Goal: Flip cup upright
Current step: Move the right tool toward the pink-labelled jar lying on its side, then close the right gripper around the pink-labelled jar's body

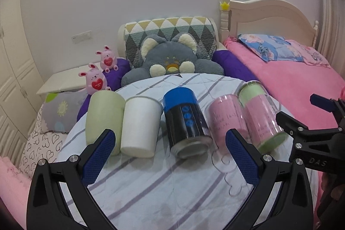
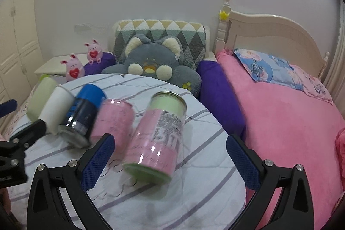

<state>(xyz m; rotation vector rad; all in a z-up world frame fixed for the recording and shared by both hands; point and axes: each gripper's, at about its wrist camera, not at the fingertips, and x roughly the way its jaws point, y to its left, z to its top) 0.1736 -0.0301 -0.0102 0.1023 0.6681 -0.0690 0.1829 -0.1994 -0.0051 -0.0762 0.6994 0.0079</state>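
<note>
Several cups stand in a row on a striped round surface [image 1: 151, 186]. In the left wrist view they are a pale green cup [image 1: 103, 120], a white cup [image 1: 140, 124], a blue and black cup [image 1: 185, 122], a pink clear cup [image 1: 228, 120] and a pink and green clear cup [image 1: 261, 115]. My left gripper [image 1: 170, 156] is open and empty, just before the white and blue cups. In the right wrist view my right gripper [image 2: 170, 161] is open around the pink and green cup [image 2: 157, 135], which leans, without touching it. The right gripper also shows in the left wrist view [image 1: 301, 115].
A grey plush cat [image 1: 172, 61] and a patterned cushion [image 1: 170, 31] sit behind the cups. Two pink bunny toys [image 1: 97, 77] stand at the left. A pink bed [image 2: 291, 122] with a cream headboard [image 2: 269, 36] lies to the right.
</note>
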